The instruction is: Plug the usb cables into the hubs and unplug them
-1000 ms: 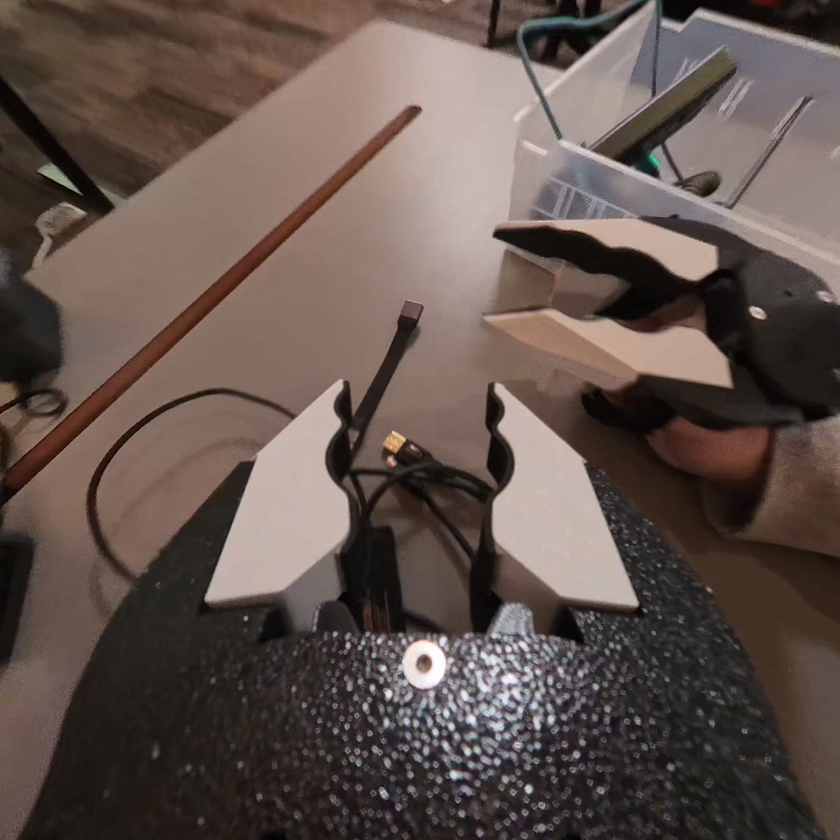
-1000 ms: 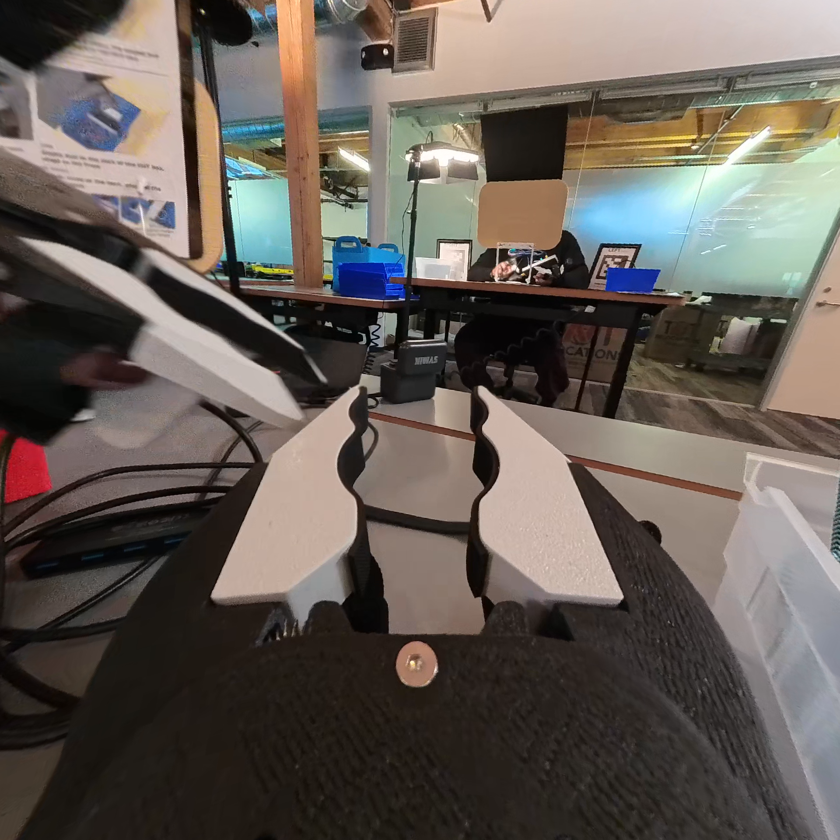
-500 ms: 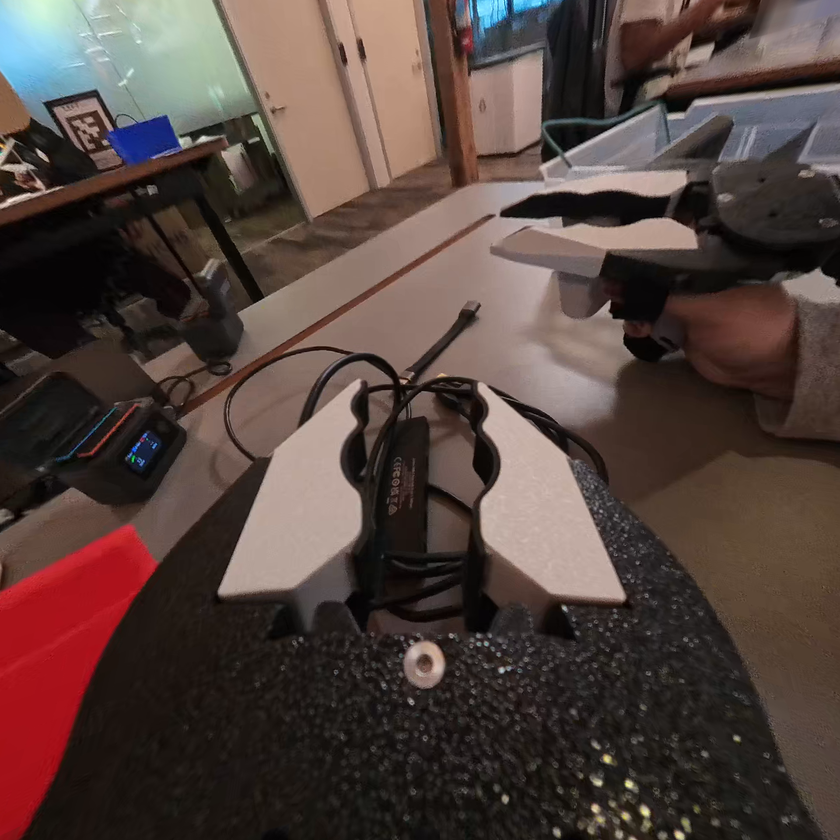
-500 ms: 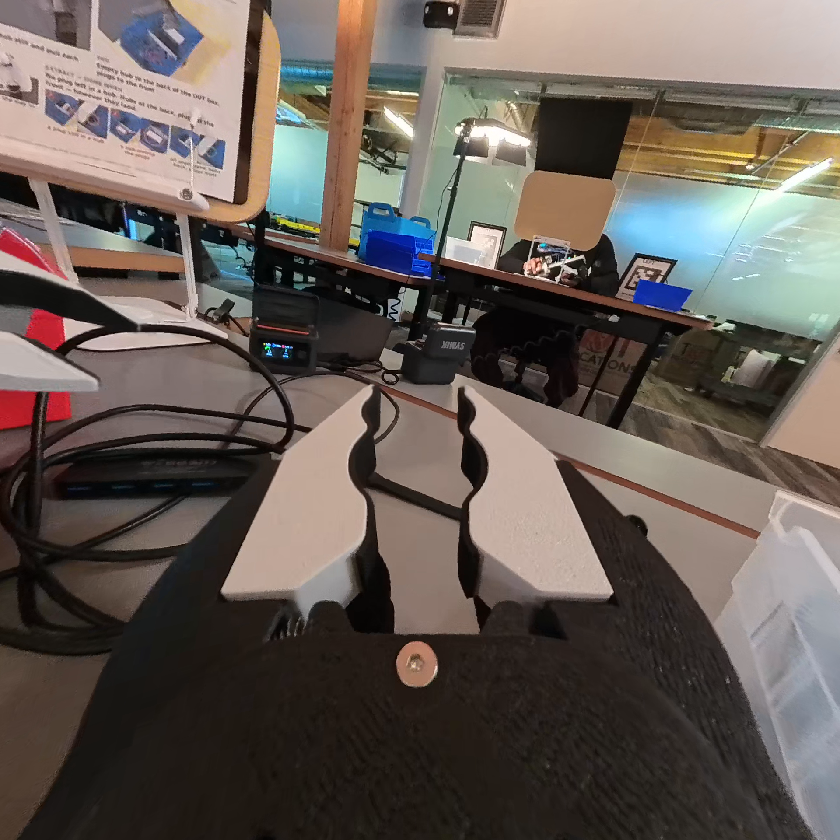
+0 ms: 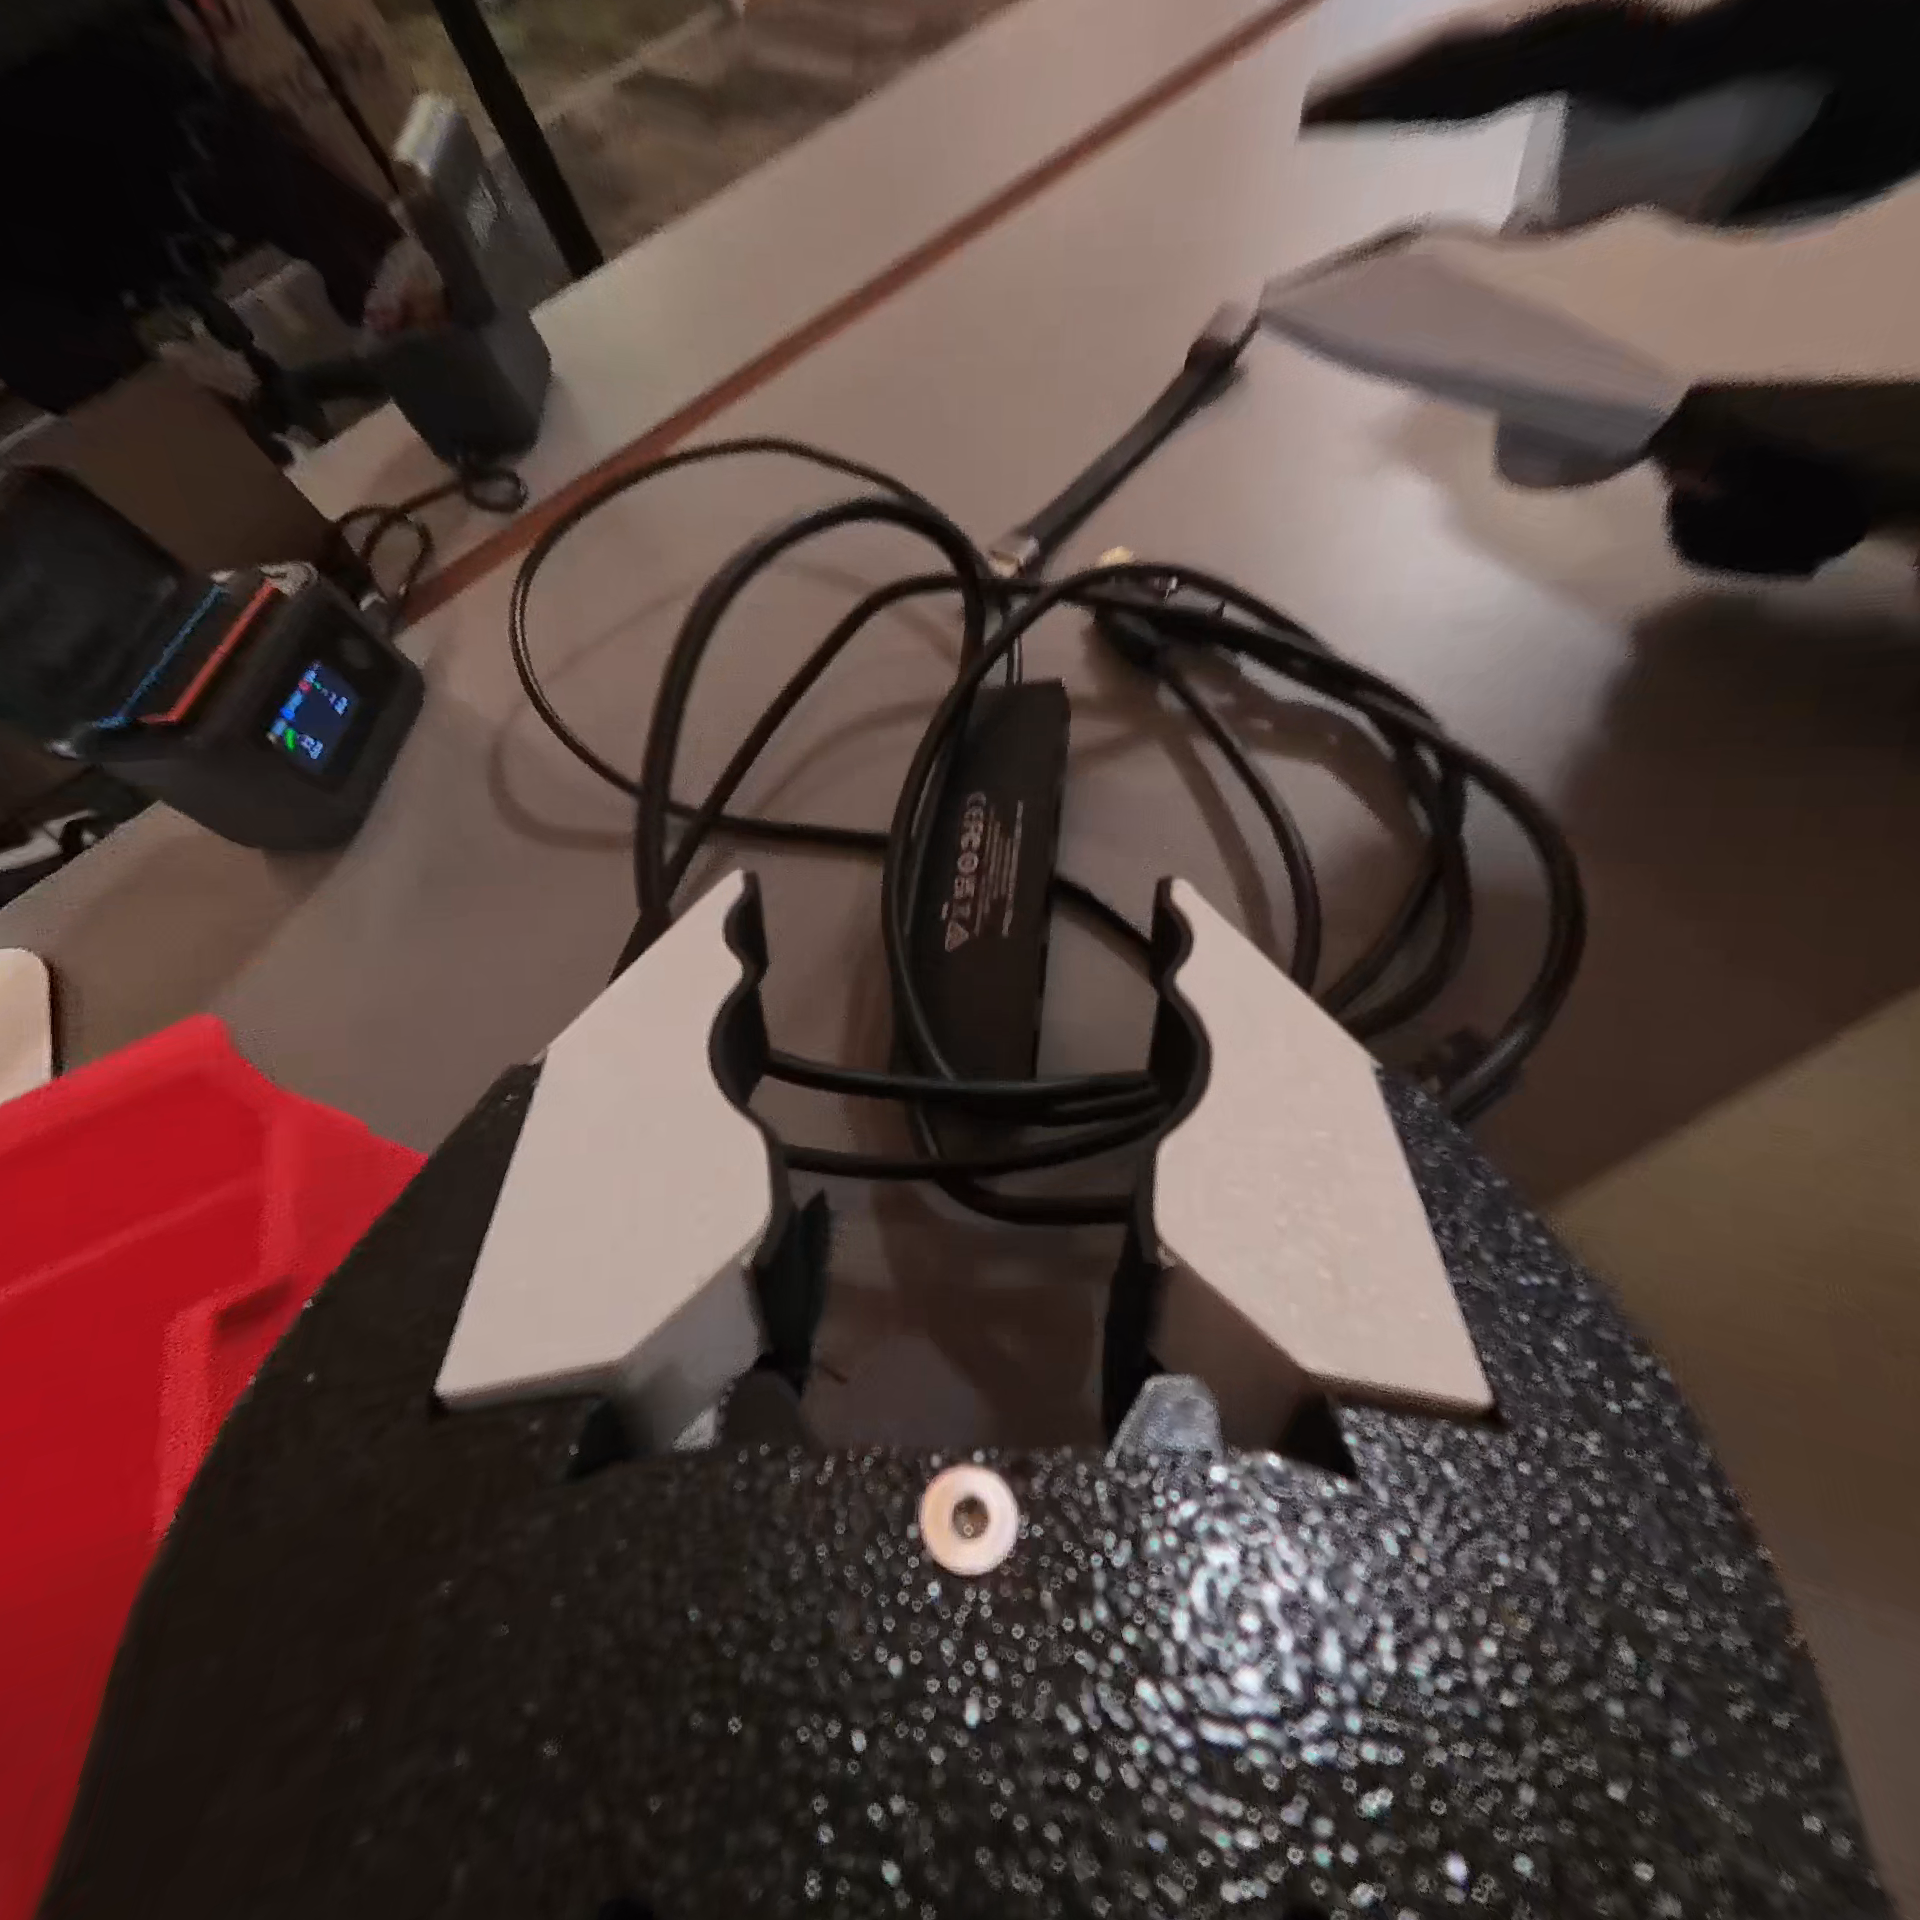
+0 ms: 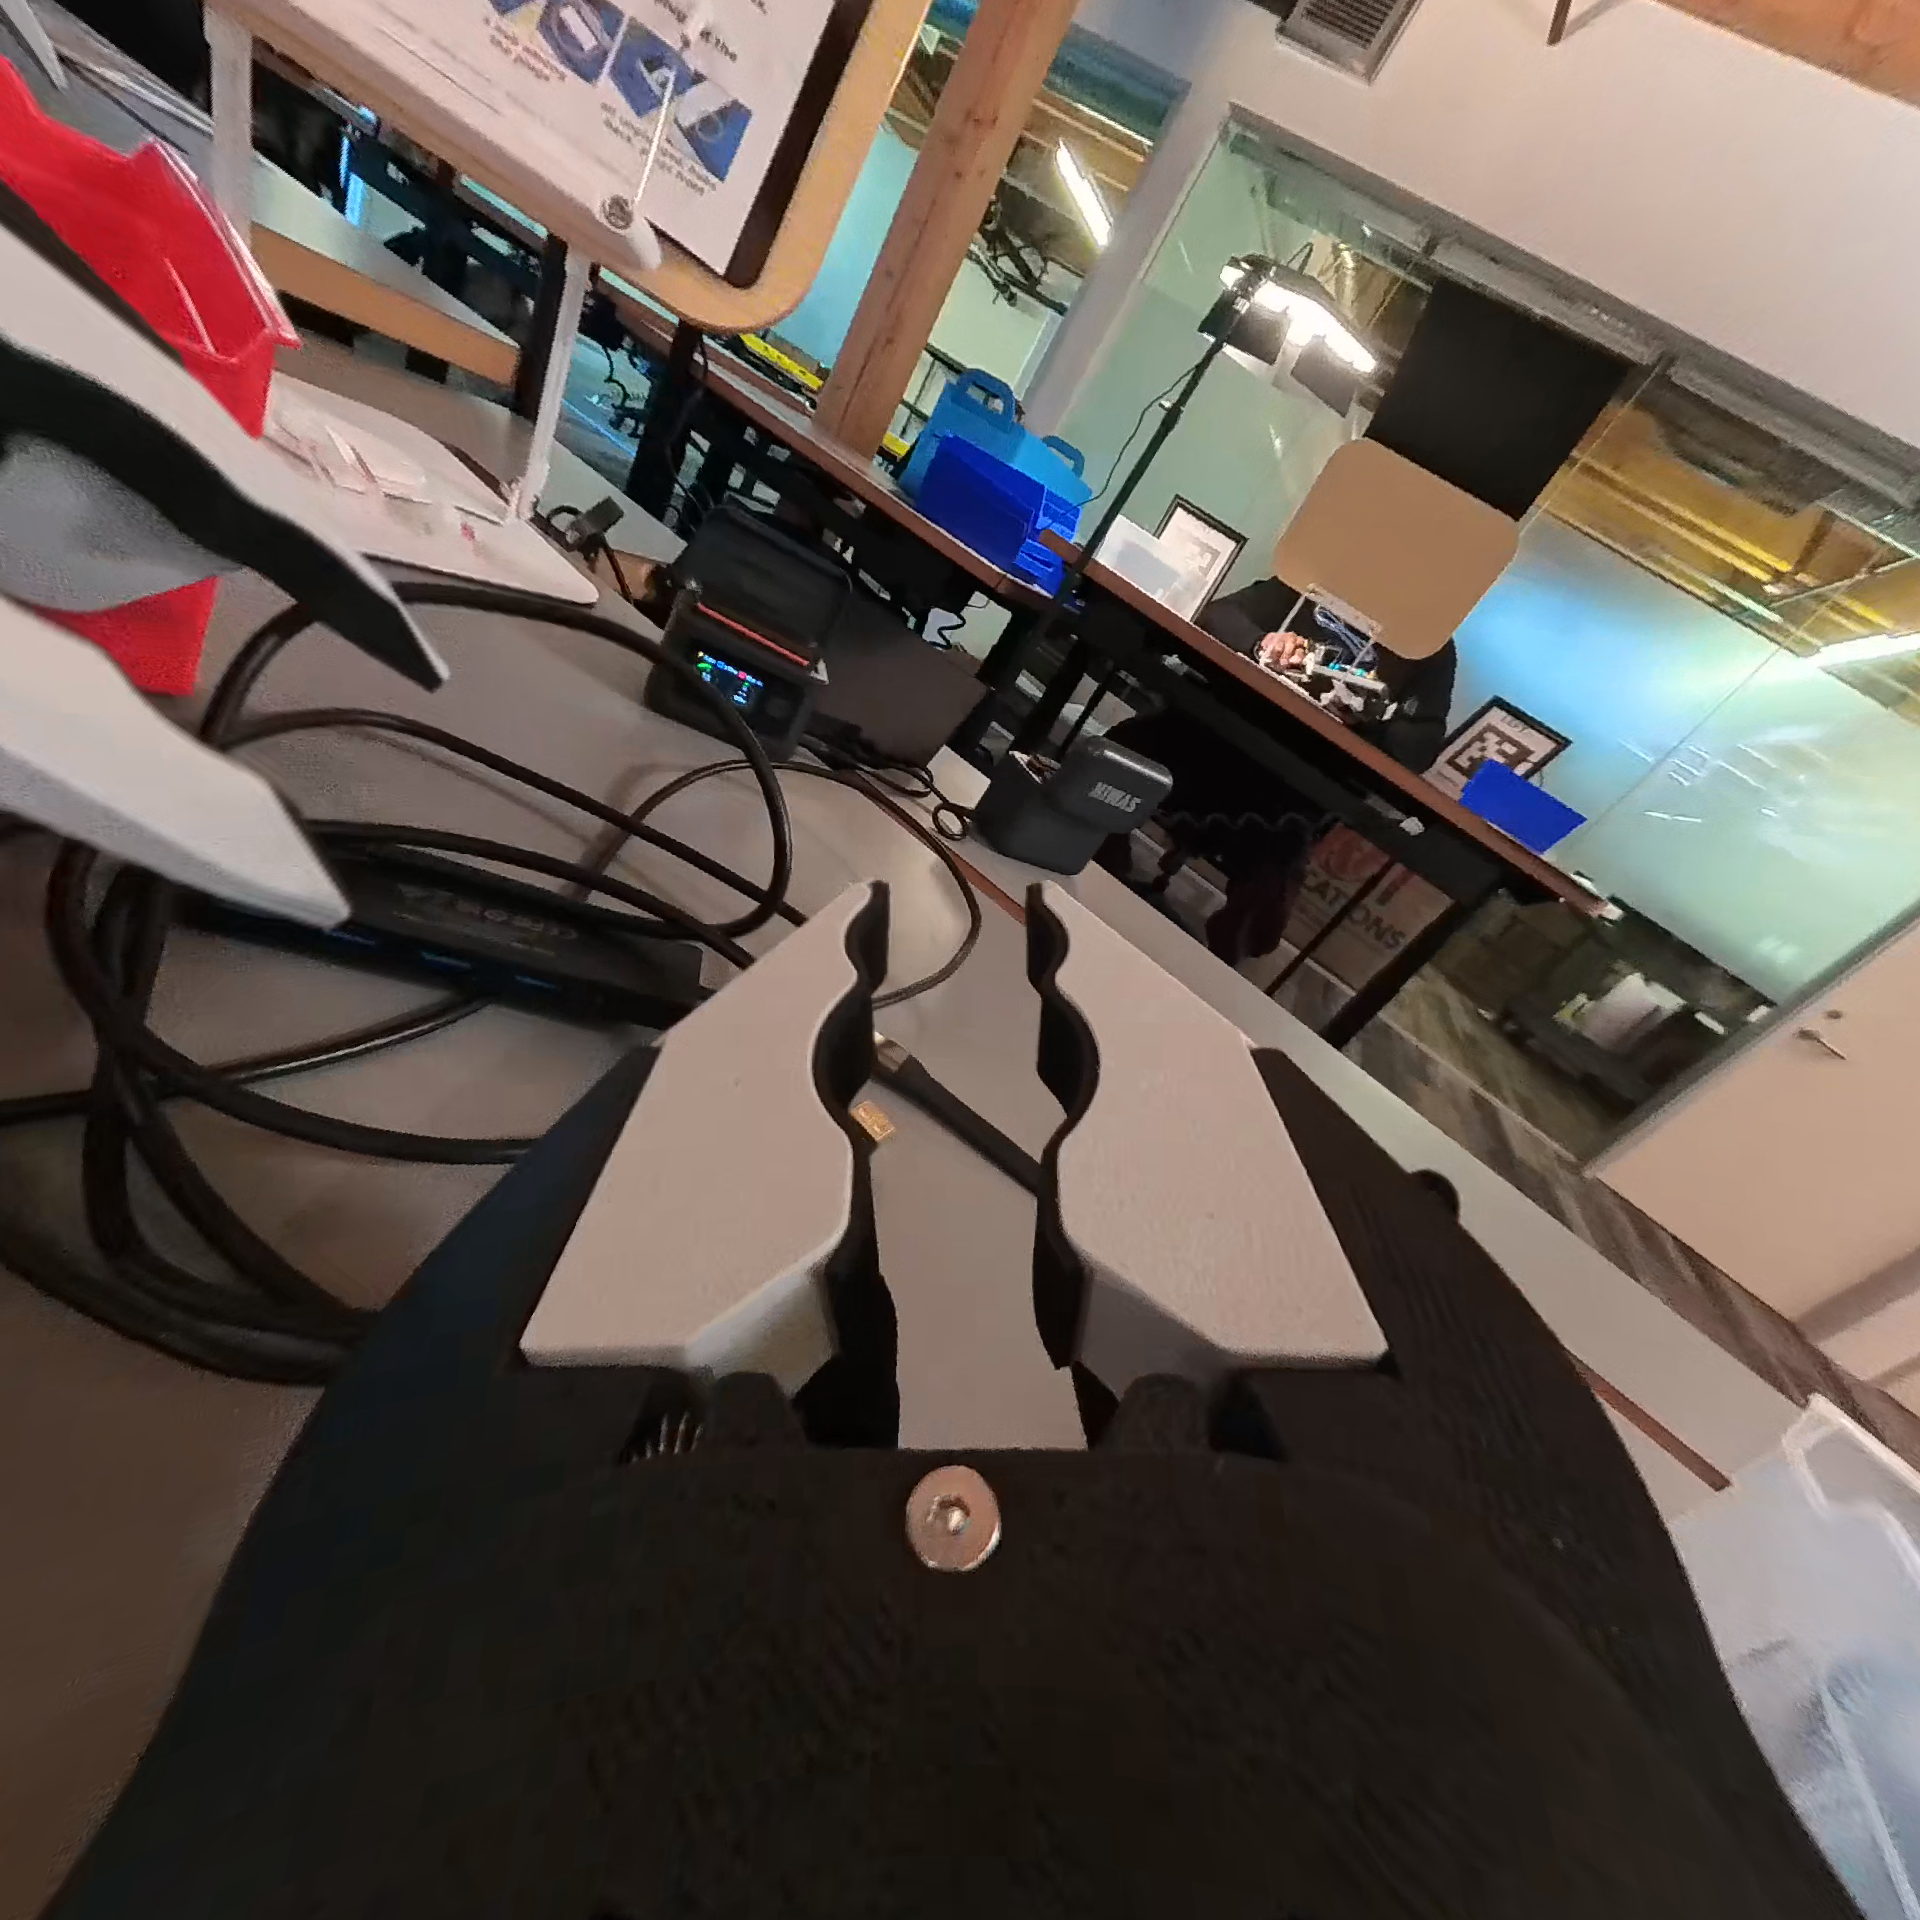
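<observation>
A black USB hub (image 5: 997, 852) lies on the grey table among tangled black cables (image 5: 1564, 914). My left gripper (image 5: 956, 914) is open and empty, hovering just above the hub's near end, with cable loops running under its fingers. A gold USB plug (image 5: 1117, 558) and a flat black cable (image 5: 1122, 457) lie beyond the hub. My right gripper (image 6: 956, 904) is open with a narrow gap and empty, low over the table. The gold plug (image 6: 871, 1120) and the flat cable (image 6: 966, 1122) show between its fingers. The hub (image 6: 468, 945) lies to its left, under the left gripper (image 6: 384, 800).
A red bin (image 5: 125, 1247) is at the left. A small power unit with a lit screen (image 5: 260, 717) and a dark charger (image 5: 478, 353) stand near the table's far edge. A clear plastic bin (image 6: 1818, 1610) is at the right. A person sits at a far table. From the left gripper's tips to the hub (image 6: 468, 945) is close to 4 cm. It turns up in the left wrist view (image 5: 1028, 862) as well.
The left gripper has tilted down over the hub and opened wider. The right gripper has rolled, dropped toward the cable ends and come closer to the hub.
</observation>
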`<state>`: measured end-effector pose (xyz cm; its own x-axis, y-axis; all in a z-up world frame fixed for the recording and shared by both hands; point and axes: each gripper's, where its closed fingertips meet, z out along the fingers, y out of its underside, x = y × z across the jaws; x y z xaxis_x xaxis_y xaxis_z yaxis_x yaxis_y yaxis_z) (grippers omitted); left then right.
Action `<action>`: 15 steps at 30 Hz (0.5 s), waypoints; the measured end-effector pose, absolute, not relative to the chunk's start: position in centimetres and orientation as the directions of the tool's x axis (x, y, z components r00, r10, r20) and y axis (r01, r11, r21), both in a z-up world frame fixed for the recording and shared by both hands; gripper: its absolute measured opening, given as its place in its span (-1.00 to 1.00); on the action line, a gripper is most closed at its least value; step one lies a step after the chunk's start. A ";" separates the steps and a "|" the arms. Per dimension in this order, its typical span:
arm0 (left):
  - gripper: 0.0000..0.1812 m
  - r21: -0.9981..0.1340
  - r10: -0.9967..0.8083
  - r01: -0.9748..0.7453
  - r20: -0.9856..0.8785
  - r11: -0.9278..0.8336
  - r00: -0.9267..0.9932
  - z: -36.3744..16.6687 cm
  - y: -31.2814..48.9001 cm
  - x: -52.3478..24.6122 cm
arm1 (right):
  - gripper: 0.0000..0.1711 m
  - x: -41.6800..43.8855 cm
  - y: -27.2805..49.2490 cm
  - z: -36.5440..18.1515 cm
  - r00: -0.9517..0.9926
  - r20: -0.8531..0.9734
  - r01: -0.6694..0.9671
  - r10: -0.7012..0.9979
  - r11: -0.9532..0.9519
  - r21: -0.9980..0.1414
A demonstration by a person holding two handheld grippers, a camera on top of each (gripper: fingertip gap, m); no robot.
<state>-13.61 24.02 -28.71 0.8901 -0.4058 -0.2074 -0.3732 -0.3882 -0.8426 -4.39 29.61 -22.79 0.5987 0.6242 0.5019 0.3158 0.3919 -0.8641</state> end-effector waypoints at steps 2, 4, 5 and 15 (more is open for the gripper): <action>-0.17 -0.798 -0.410 -0.400 -0.214 -0.450 0.887 -30.2 23.9 -13.9 | -0.71 -4.1 29.7 -22.8 0.609 0.490 0.311 0.624 0.381 -0.871; -0.16 -0.776 -0.417 -0.385 -0.174 -0.500 0.892 -31.2 23.8 -14.0 | -0.71 -3.8 29.9 -22.8 0.623 0.476 0.302 0.621 0.370 -0.878; -0.17 -0.773 -0.420 -0.368 -0.146 -0.517 0.896 -31.5 23.7 -14.0 | -0.71 -3.7 30.0 -22.7 0.631 0.467 0.297 0.620 0.363 -0.883; -0.53 -0.749 -0.471 -0.304 0.012 -0.589 0.882 -33.1 23.8 -13.4 | -0.72 -3.3 29.3 -22.5 0.651 0.450 0.293 0.611 0.345 -0.892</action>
